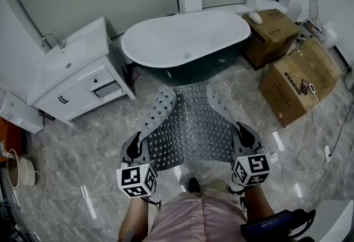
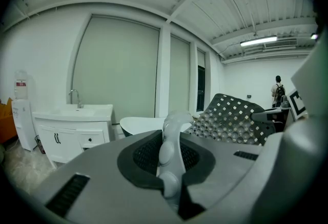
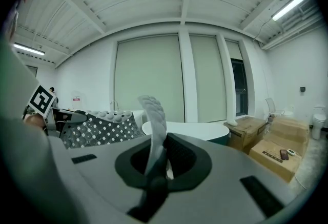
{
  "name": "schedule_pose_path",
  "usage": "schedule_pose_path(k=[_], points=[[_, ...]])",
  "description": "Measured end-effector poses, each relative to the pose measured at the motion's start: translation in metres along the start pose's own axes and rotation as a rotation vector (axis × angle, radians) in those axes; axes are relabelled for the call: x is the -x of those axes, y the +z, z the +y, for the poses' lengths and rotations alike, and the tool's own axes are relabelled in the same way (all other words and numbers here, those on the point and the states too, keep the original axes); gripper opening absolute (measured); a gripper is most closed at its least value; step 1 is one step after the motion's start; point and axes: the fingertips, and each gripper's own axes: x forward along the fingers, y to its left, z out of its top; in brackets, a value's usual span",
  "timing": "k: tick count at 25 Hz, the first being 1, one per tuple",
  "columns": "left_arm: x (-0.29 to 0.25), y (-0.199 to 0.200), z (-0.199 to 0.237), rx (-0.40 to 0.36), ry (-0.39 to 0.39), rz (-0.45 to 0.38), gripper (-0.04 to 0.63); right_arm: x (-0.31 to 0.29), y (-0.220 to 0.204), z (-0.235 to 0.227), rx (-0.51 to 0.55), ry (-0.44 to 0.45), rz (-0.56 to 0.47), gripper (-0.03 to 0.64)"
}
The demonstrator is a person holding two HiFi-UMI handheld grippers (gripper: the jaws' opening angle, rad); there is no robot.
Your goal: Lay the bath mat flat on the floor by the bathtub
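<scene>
The grey perforated bath mat [image 1: 191, 124] is stretched between my two grippers above the marble floor, its far end curling up in front of the white bathtub [image 1: 185, 41]. My left gripper [image 1: 134, 148] is shut on the mat's near left corner. In the left gripper view the mat's edge [image 2: 173, 146] stands pinched between the jaws, and the rest of the mat spreads off to the right. My right gripper [image 1: 246, 135] is shut on the near right corner. In the right gripper view the mat's edge [image 3: 155, 125] rises from between the jaws.
A white vanity with a sink [image 1: 77, 69] stands left of the tub. Two cardboard boxes [image 1: 298, 80] and a toilet [image 1: 315, 19] are on the right, with cables [image 1: 326, 141] on the floor. A bucket [image 1: 19, 169] sits at far left. A person [image 2: 278, 92] stands far off.
</scene>
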Motion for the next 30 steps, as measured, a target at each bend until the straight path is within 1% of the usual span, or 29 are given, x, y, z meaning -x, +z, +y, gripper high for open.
schedule_pose_path(k=[4,8,17,23,27,30], points=[[-0.018,-0.001,-0.003,0.001,-0.015,0.016,0.041,-0.01,0.0,-0.011,-0.008,-0.016,0.008,0.028],[-0.033,-0.009,-0.008,-0.002,-0.02,0.059,0.041,-0.017,-0.008,-0.025,-0.03,-0.028,0.037,0.028],[-0.086,-0.019,-0.019,-0.015,-0.012,0.128,0.041,-0.057,-0.029,-0.059,-0.071,-0.015,0.091,0.028],[-0.131,-0.024,-0.039,-0.031,0.004,0.172,0.041,-0.086,-0.039,-0.101,-0.091,-0.001,0.117,0.028],[-0.148,-0.017,-0.038,-0.041,0.018,0.181,0.041,-0.104,-0.034,-0.114,-0.096,0.009,0.116,0.028],[-0.154,-0.005,-0.04,-0.047,0.032,0.171,0.041,-0.113,-0.024,-0.12,-0.095,0.021,0.102,0.028]])
